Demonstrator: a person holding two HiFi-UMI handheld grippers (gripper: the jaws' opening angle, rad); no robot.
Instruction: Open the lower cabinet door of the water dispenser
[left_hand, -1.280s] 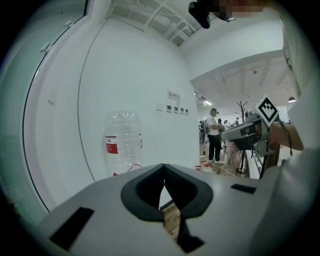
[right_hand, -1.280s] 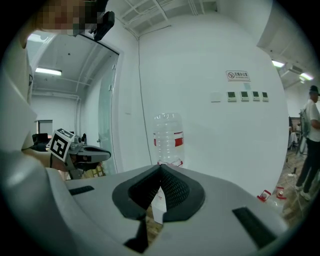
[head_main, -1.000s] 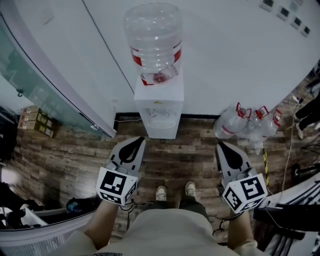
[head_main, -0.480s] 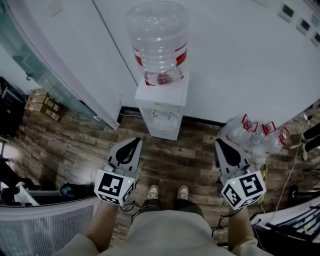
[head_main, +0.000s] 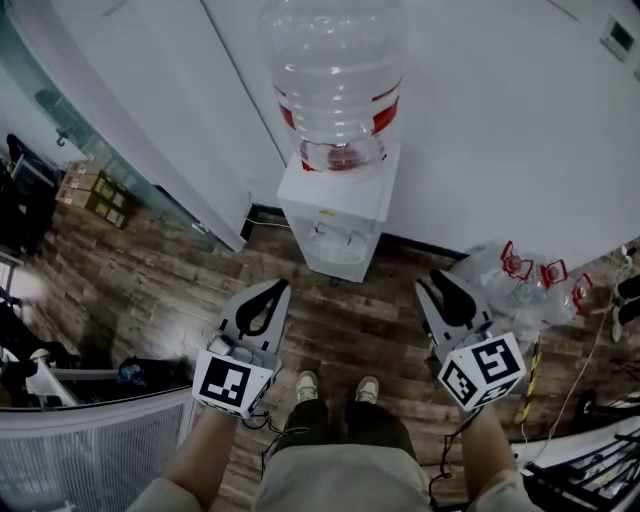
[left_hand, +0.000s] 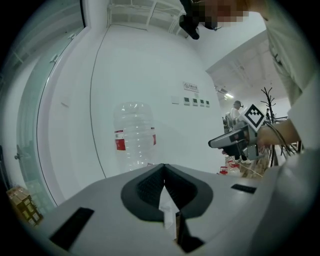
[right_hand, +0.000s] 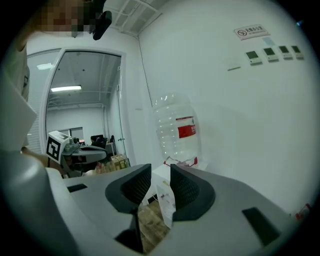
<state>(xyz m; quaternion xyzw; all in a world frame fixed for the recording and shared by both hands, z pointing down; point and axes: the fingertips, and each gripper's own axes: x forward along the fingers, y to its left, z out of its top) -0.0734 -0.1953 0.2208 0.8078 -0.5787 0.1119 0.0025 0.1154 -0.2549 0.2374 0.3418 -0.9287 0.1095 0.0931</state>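
The white water dispenser stands against the wall with a clear bottle with a red label on top. From above its lower front is barely seen. Both grippers hang in the air in front of it, apart from it. My left gripper is shut and empty, its tips meeting in the left gripper view, with the bottle beyond. My right gripper is opening its jaws with nothing between them. Through its gap a strip of the dispenser shows far off.
Several empty water bottles lie on the wood floor right of the dispenser. A glass partition and cardboard boxes are at the left. A white mesh bin sits at the lower left. The person's shoes stand between the grippers.
The person has stepped closer, so the dispenser looks larger and nearer. Both grippers moved forward and slightly down. The right jaws went from shut to parted.
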